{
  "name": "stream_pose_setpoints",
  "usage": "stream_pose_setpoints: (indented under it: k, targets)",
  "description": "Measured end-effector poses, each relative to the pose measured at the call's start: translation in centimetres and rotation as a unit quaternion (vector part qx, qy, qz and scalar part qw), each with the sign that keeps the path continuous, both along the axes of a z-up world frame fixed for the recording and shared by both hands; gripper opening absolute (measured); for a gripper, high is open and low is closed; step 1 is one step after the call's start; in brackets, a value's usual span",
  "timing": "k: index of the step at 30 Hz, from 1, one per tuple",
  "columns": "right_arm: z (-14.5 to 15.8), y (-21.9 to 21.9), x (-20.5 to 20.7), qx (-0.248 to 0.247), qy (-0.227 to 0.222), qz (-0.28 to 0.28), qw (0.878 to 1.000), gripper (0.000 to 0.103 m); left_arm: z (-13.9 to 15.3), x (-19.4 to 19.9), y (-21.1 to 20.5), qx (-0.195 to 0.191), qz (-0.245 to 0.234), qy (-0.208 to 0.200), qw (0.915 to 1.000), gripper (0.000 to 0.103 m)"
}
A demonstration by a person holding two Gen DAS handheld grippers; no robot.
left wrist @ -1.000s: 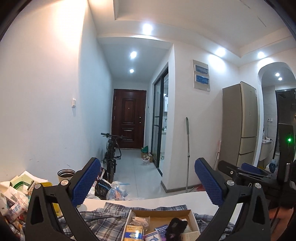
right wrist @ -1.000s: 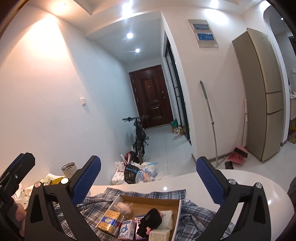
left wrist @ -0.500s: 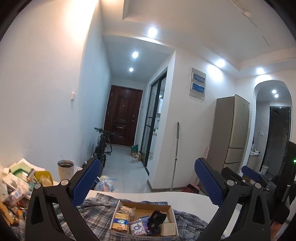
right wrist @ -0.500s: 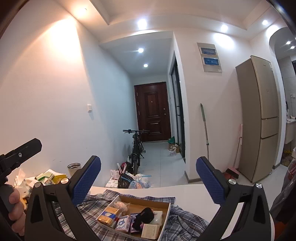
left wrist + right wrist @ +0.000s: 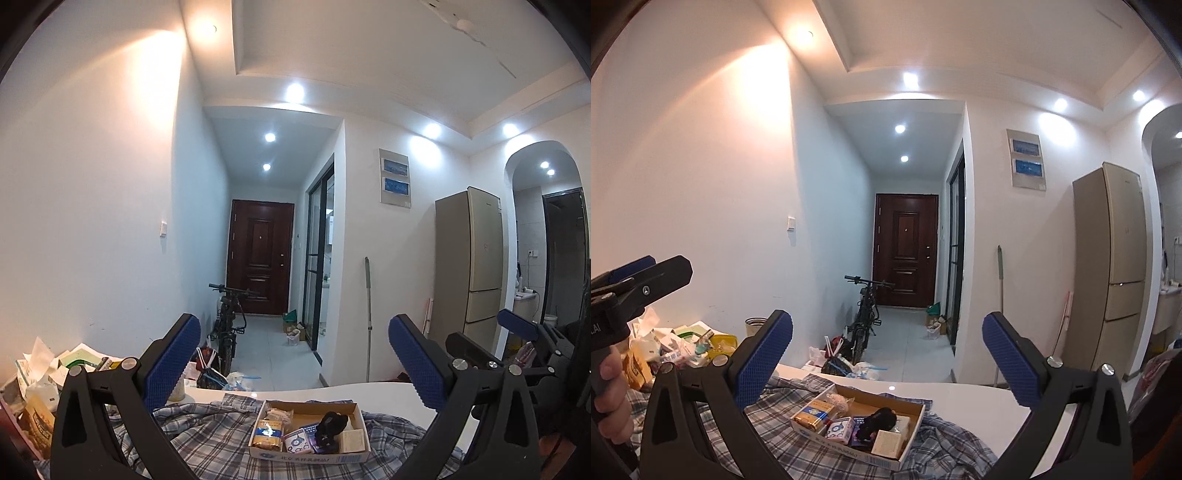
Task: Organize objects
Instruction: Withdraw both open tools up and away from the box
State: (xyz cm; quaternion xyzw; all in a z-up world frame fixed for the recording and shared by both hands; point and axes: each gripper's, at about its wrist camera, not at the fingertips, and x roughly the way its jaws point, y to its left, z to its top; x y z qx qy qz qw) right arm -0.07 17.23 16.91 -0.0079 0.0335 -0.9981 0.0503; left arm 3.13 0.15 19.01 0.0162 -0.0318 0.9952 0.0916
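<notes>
From the left wrist view, the left hand-held gripper (image 5: 293, 354) is spread wide with nothing between its blue pads, held up above the white worktop (image 5: 384, 391). Down below sits a shallow cardboard box (image 5: 309, 458) on a crumpled plaid shirt (image 5: 207, 439). Inside the box: a gold packet (image 5: 266, 431) at the left, a small white-and-blue box (image 5: 295, 441) next to it, a black lumpy thing (image 5: 331, 424) near the middle, and a pale little carton (image 5: 351, 440) at the right. A clear bag of something pinkish lies at the back left corner, can't tell what. Off to the left there's a heap of papers and packets (image 5: 40, 376).

Right wrist view: the right hand-held gripper (image 5: 886, 354) is also wide apart and holding nothing, hovering over the same cardboard box (image 5: 849, 448), same contents, gold packet (image 5: 812, 412) nearest the left side. The other gripper (image 5: 642, 282) pokes in at the left edge, with the person's hand (image 5: 609, 402) on its grip.
</notes>
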Motion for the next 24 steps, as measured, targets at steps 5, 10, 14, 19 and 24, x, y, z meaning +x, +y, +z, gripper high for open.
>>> stream_pose_setpoints:
  k: [5, 10, 14, 19, 24]
  targets:
    - [-1.3, 0.1, 1.3, -0.006, -0.003, -0.001, 1.000, 0.103, -1.9, 0.9, -0.5, 0.003, -0.011, -0.003, 0.9999, 0.103]
    - [-4.3, 0.9, 2.5, -0.013, -0.016, 0.014, 1.000, 0.103, -6.4, 1.7, -1.7, 0.039, 0.008, -0.019, 0.9990, 0.103]
    - [-7.3, 1.8, 2.0, -0.034, -0.043, 0.020, 0.998, 0.103, -10.1, 0.9, -1.5, 0.028, 0.011, -0.051, 0.9983, 0.103]
    - [-11.2, 2.6, 1.4, -0.047, -0.074, 0.006, 0.996, 0.103, -14.0, -0.1, -0.9, -0.011, 0.042, -0.080, 0.9959, 0.103]
    - [-14.3, 2.7, -0.1, -0.024, -0.120, -0.029, 0.992, 0.103, -16.1, -0.2, -0.6, -0.021, 0.036, -0.092, 0.9949, 0.103]
